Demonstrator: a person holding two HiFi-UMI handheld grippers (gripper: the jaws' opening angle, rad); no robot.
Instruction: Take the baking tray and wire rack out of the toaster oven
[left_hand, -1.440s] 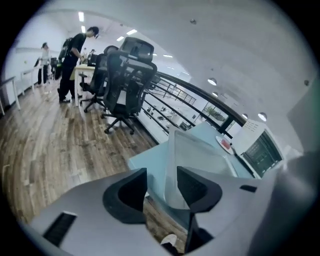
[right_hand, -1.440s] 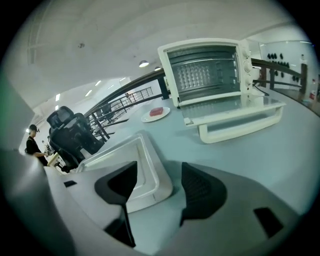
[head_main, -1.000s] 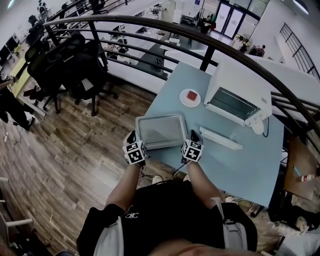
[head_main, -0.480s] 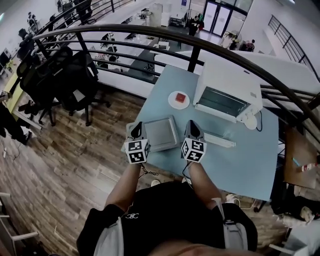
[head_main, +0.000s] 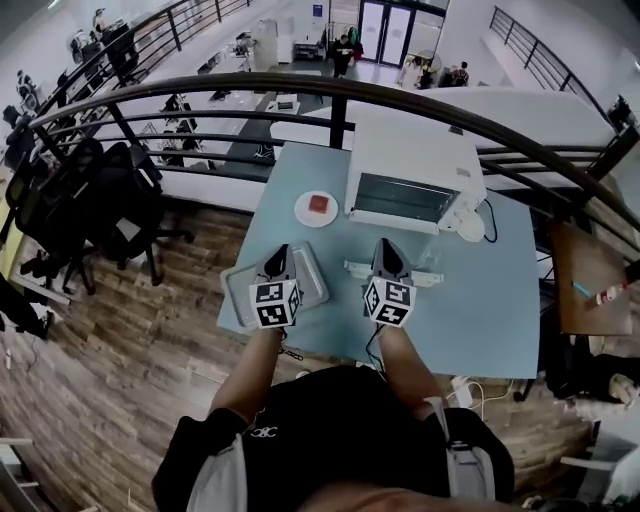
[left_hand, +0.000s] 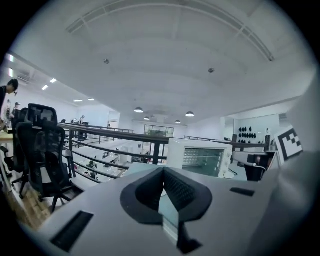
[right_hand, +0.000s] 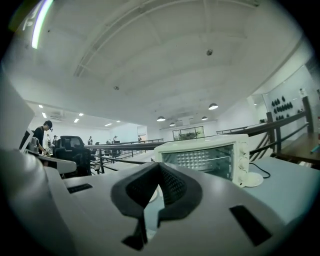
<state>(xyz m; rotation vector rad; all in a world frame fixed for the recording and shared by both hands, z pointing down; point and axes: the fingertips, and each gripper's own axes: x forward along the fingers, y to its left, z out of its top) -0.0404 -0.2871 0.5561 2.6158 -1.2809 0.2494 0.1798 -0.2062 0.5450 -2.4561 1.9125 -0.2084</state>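
The white toaster oven (head_main: 410, 185) stands at the back of the light blue table (head_main: 480, 300), its glass front facing me; it also shows in the left gripper view (left_hand: 197, 157) and the right gripper view (right_hand: 205, 155). The grey baking tray (head_main: 312, 282) lies flat at the table's front left corner. A long pale piece (head_main: 425, 278) lies in front of the oven; I cannot tell if it is the wire rack. My left gripper (head_main: 278, 262) hovers above the tray, shut and empty. My right gripper (head_main: 383, 250) hovers above the pale piece, shut and empty. Both point level at the oven.
A white plate with a red piece (head_main: 318, 208) sits left of the oven. A round white disc on a black cable (head_main: 470, 228) lies at the oven's right. A dark curved railing (head_main: 400, 95) runs behind the table. Black office chairs (head_main: 110, 200) stand on the left.
Both grippers have risen from the front edge of the tray and now point level. The tray stays on the table at its front left corner. My head view has swung left.
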